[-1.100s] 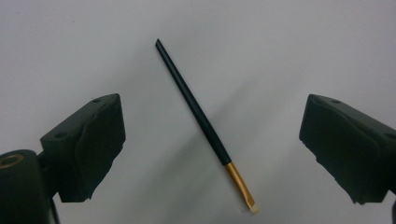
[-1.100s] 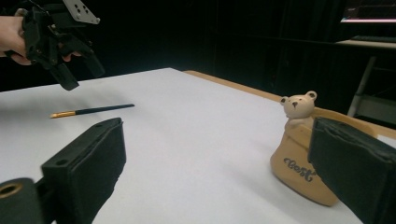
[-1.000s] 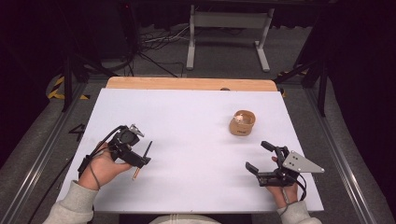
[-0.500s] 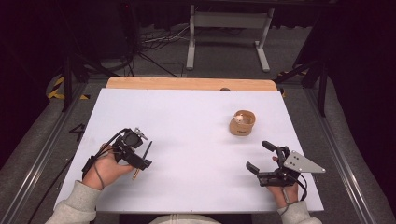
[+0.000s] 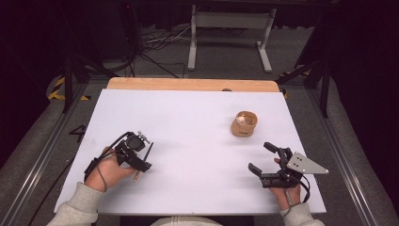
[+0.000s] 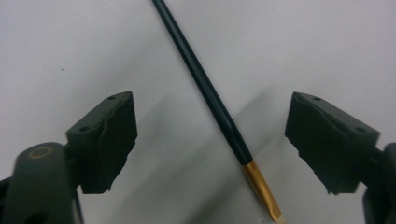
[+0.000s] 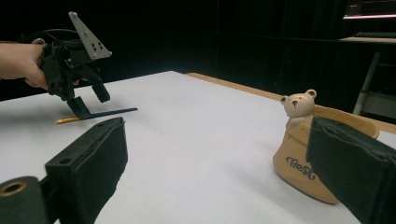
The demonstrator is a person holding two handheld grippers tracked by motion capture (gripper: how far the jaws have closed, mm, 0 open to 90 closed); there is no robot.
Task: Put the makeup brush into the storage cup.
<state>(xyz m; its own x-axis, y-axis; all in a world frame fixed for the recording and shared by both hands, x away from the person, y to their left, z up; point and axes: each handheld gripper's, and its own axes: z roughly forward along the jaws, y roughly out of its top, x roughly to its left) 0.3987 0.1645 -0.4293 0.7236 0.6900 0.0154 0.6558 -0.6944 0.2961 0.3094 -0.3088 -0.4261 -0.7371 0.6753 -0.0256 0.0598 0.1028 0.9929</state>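
Pen (image 5: 144,161) lies flat on the white table (image 5: 188,127), well left of the bear cup (image 5: 244,124), dark barrel with a gold end (image 6: 261,189). Left gripper (image 5: 139,160) hangs over the pen, pointed down; its jaws have just been closing, yet stand apart either side of the barrel, pads clear of it. Right gripper (image 5: 259,159) rests near the cup, below and to its right, jaws wide apart, nothing between them.

Lab/studio: dark room, cables (image 5: 155,44), white table (image 5: 188,122).
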